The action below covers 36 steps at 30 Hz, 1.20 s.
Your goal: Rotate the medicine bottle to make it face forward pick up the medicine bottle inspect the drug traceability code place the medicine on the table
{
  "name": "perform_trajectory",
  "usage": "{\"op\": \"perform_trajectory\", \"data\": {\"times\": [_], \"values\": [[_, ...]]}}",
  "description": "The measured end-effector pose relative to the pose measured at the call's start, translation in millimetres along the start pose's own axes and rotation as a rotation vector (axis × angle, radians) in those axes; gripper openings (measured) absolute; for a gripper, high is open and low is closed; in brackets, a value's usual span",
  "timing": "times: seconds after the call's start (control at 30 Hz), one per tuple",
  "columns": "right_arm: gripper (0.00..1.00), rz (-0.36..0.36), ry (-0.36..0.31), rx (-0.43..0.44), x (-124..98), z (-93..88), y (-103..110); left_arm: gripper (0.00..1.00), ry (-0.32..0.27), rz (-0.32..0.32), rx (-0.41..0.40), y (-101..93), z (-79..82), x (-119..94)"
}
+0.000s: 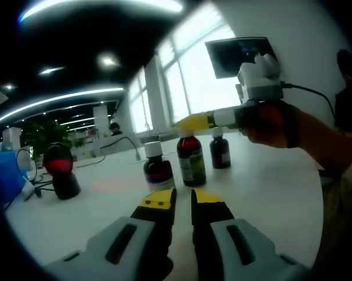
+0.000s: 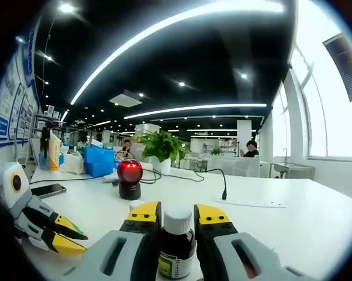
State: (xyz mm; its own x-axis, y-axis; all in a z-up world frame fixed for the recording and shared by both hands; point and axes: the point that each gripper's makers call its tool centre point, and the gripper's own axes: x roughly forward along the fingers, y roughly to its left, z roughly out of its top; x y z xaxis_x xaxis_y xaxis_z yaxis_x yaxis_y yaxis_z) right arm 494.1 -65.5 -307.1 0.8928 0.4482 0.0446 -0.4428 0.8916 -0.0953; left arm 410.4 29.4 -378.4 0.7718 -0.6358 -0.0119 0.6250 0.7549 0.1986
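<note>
My right tongs (image 2: 177, 218) straddle a medicine bottle (image 2: 176, 243), one yellow-tipped jaw on each side of its dark body, its white cap standing up between the tips. I cannot tell whether the jaws press the glass or only flank it. In the left gripper view those same right tongs (image 1: 190, 122) reach in from the right with my hand (image 1: 269, 123) behind them, their yellow tip at the cap of the middle bottle (image 1: 191, 158) of three on the white desk (image 1: 269, 187). A shorter bottle (image 1: 158, 165) stands just to its left, nearer my left tongs (image 1: 182, 199), and a third bottle (image 1: 220, 149) stands to its right, farther off. My left tongs are nearly pressed together, a thin gap between the tips, holding nothing, hovering short of the bottles. Ahead of the right tongs, a red-lit barcode scanner (image 2: 130, 178) stands on the desk, with a green plant (image 2: 161, 146) behind it.
</note>
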Motion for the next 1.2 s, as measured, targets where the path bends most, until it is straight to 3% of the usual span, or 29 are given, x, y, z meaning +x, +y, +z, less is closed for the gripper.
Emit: {"op": "perform_trajectory", "data": {"times": [0.2, 0.37, 0.57, 0.87, 1.03, 1.2], "values": [[0.13, 0.014, 0.005, -0.012, -9, 4.6, -1, 0.04, -0.001, 0.001, -0.005, 0.4, 0.1, 0], [0.0, 0.013, 0.002, -0.029, -18, 6.9, -11, 0.04, 0.0, 0.004, -0.007, 0.9, 0.0, 0], [0.0, 0.014, 0.013, -0.044, -31, 4.0, -19, 0.04, 0.0, 0.004, -0.007, 0.7, 0.0, 0], [0.0, 0.087, 0.007, 0.077, -53, -1.6, -28, 0.04, 0.002, 0.005, -0.008, 1.0, -0.5, 0], [0.0, 0.106, 0.043, -0.027, -66, -11.0, -30, 0.04, 0.003, 0.006, -0.008, 1.1, -1.1, 0], [0.0, 0.142, 0.058, -0.04, -80, -16.9, -24, 0.04, 0.004, 0.007, -0.008, 1.6, -1.8, 0]]}}
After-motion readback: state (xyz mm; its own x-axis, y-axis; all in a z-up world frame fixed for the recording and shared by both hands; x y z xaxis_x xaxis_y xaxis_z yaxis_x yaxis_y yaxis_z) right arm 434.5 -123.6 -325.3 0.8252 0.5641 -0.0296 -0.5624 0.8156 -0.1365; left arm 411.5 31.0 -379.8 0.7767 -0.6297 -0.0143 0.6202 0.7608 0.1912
